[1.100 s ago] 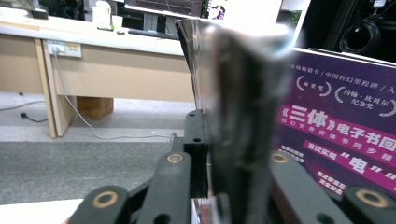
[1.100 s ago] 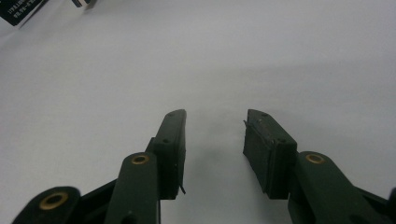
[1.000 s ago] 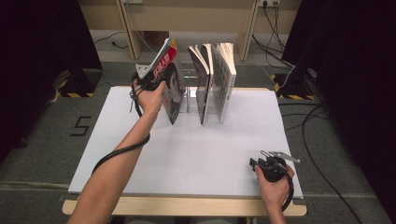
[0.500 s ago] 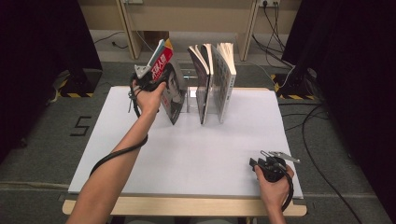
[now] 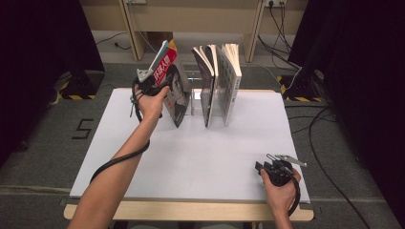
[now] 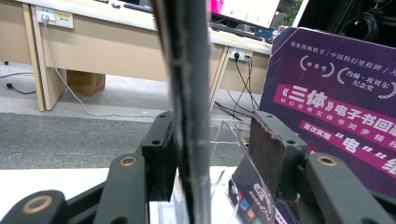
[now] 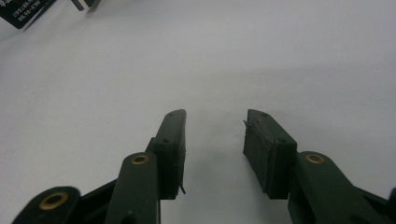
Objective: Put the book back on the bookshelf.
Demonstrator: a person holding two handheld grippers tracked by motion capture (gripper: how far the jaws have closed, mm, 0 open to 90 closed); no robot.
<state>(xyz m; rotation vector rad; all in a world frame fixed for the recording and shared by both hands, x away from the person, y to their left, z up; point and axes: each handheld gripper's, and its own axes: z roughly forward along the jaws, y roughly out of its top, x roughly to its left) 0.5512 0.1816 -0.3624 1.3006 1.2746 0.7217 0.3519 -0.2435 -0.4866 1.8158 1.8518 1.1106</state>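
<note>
A book with a red and black cover (image 5: 173,86) leans left at the left end of a row on the white table (image 5: 200,152). My left gripper (image 5: 160,86) straddles its upper edge. In the left gripper view the book's dark edge (image 6: 187,93) lies against the left pad, while the right pad (image 6: 268,154) stands apart from it. The left gripper (image 6: 212,144) is open; its jaws have just been opening, with the book still between them. My right gripper (image 5: 260,167) rests open near the table's front right, and nothing lies between its fingers (image 7: 212,126).
Two more books (image 5: 222,81) stand upright right of the leaning one, with a clear acrylic stand (image 5: 193,93) between. A purple book cover (image 6: 336,93) shows beside the left gripper. Desks and cables lie beyond the table's far edge.
</note>
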